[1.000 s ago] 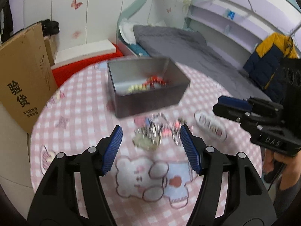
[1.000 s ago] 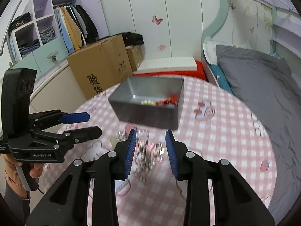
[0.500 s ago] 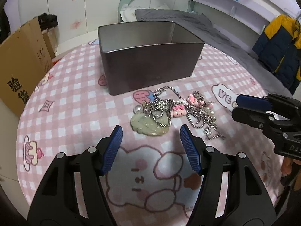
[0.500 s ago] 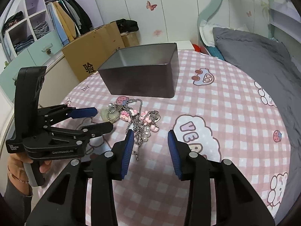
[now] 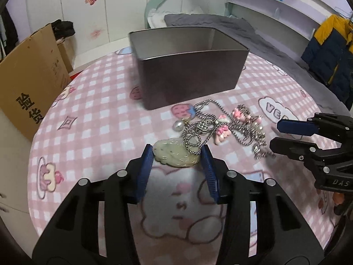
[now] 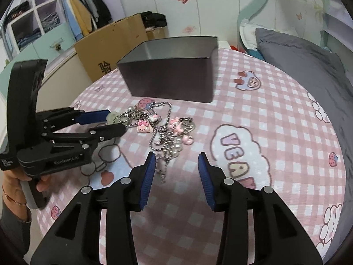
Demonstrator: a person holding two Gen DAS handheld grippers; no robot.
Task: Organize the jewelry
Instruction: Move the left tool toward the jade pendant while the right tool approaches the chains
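Over on the left a brown cardboard box [image 5: 28, 84] with black printed characters stands beside the round table with the pink checked cartoon cloth [image 5: 92, 119]. The left gripper [image 5: 176, 154] sits low over the cloth, its blue pads closed in on either side of the pale green carved jade-like pendant [image 5: 174, 155], touching or nearly touching its edges; whether it truly grips I cannot tell. A silver chain [image 5: 194, 141] loops over the pendant's right part, tying it into the tangled heap of silver chains and pink charms [image 5: 231, 125] that lies between the two tools, with a small grey pearl bead [image 5: 178, 125] at its left edge. Just behind the heap stands the dark grey rectangular metal tin [image 5: 189, 75], open-topped. To the right, the right gripper [image 6: 176, 165] hovers released, pads spread wide, the loose end of a chain lying between its tips. Further right a grey-covered bed [image 6: 308, 61] borders the table.

Half a second ago the left pads stood wide apart short of the pendant; now they have closed in around it. The right tool has come nearer to the heap.
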